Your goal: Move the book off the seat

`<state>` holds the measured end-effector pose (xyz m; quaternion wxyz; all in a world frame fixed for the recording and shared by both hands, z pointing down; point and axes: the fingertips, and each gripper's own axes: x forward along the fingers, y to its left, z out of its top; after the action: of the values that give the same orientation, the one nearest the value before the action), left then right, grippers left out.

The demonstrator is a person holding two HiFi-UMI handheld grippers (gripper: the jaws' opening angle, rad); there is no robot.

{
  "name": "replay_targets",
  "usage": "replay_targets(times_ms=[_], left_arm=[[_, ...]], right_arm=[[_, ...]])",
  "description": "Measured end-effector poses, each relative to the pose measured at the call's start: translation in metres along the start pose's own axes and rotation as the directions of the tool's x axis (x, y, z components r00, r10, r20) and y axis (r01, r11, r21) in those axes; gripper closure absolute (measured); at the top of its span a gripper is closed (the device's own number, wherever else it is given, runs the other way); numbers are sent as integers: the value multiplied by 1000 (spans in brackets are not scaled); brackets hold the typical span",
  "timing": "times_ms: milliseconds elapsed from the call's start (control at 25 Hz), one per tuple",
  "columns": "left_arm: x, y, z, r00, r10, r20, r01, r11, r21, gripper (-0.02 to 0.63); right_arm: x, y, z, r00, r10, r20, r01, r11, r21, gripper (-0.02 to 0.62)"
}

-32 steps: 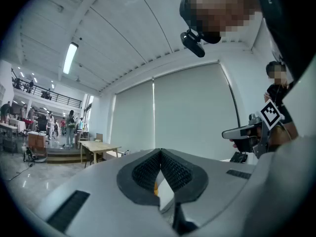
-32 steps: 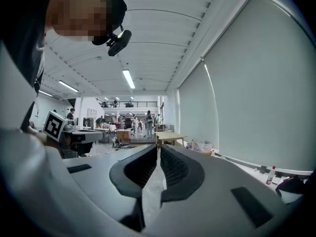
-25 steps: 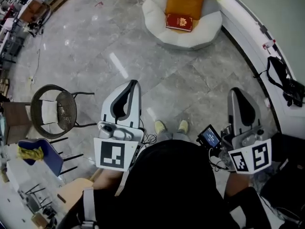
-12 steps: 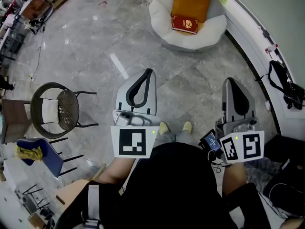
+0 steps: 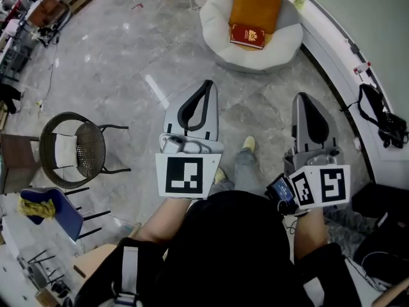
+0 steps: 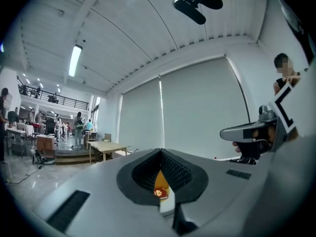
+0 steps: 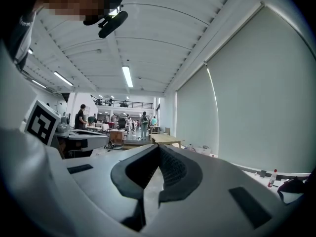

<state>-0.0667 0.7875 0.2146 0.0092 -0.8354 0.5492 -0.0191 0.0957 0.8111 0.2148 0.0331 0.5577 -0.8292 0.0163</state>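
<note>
Both tongs have swung up and forward over the last second, and the person has put one foot (image 5: 248,144) ahead across the grey stone floor (image 5: 115,62). The walk to the seat is under way, but the reach has not yet begun. At left a wire chair (image 5: 70,149) stands aside, out of the path. The left gripper (image 5: 206,85) has its jaws closed tip to tip on nothing; its own view frames the red book (image 6: 160,193) far off through the loop behind the tips. That book lies flat on the white round seat (image 5: 220,47), at the foot of an orange cushion (image 5: 257,2) propped at the back, well apart from either tool. The right gripper (image 5: 305,98) is likewise closed and empty. Judged from here, more steps and opened jaws are needed before any lift.
</note>
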Motion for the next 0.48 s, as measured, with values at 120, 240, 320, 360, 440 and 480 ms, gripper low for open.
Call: replay_targets(times_ms=[120,240,320,360,440,480], left_arm=[[3,3,-1,1000,6,-2,-6,1000,0,594],[13,4,-1,1000,3,-3,-3,1000,17,594],[22,4,-2,1000,7,-2,-7,1000,22,594],[28,5,-2,1000,11,-2,-11,1000,23,594],[43,6,-2,1000,16,-2,-16,1000,24,594],[53,6,-2,1000,15,0,-15,999,29,594]], right_arm=[[5,-4,0,1000,4,2,-4,1000,13,581],[15,-11,-1,1000,13,5,-13,1000,19,581],[25,-18,-3,1000,15,5,-16,1000,15,581],[30,-22,-4,1000,16,6,-16,1000,13,581],[44,-32,-4,1000,20,10,-20,1000,12,581],[52,-39,-4,1000,21,14,-22,1000,12,581]])
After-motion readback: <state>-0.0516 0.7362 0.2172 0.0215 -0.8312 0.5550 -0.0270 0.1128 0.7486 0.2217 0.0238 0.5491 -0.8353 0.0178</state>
